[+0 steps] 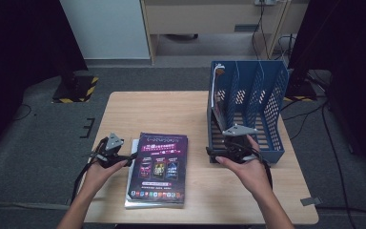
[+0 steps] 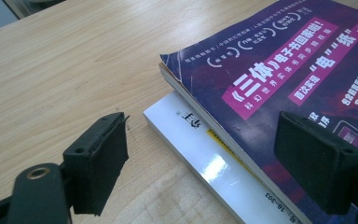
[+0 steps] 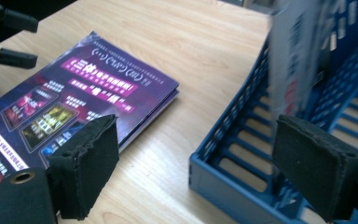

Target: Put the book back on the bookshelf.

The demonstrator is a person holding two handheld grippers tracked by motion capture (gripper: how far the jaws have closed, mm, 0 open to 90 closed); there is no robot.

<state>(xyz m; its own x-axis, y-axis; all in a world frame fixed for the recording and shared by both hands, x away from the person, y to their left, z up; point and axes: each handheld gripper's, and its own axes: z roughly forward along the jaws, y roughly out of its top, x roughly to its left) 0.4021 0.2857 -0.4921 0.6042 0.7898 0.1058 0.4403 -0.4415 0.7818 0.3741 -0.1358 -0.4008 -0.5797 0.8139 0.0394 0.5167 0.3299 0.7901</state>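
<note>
Two books are stacked flat on the worktop (image 1: 124,107), a purple-covered book (image 1: 158,167) on top of a white book (image 2: 200,154), well apart from the blue file rack (image 1: 248,112). The left claw (image 2: 200,163) is spread wide astride the stack's corner, gripping nothing. The right claw (image 3: 209,168) is likewise wide and empty, by the rack's front edge. The glossy softcover is judged light, bendy, slippery; a pinch at the spine edge is advised

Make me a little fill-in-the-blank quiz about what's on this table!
1. The purple magazine tops a ____ of books.
2. The file rack is coloured ____.
3. The left gripper sits at the magazine's ____ edge in the high view.
4. The right gripper has its pads ____.

Missing words: stack; blue; left; apart
</note>
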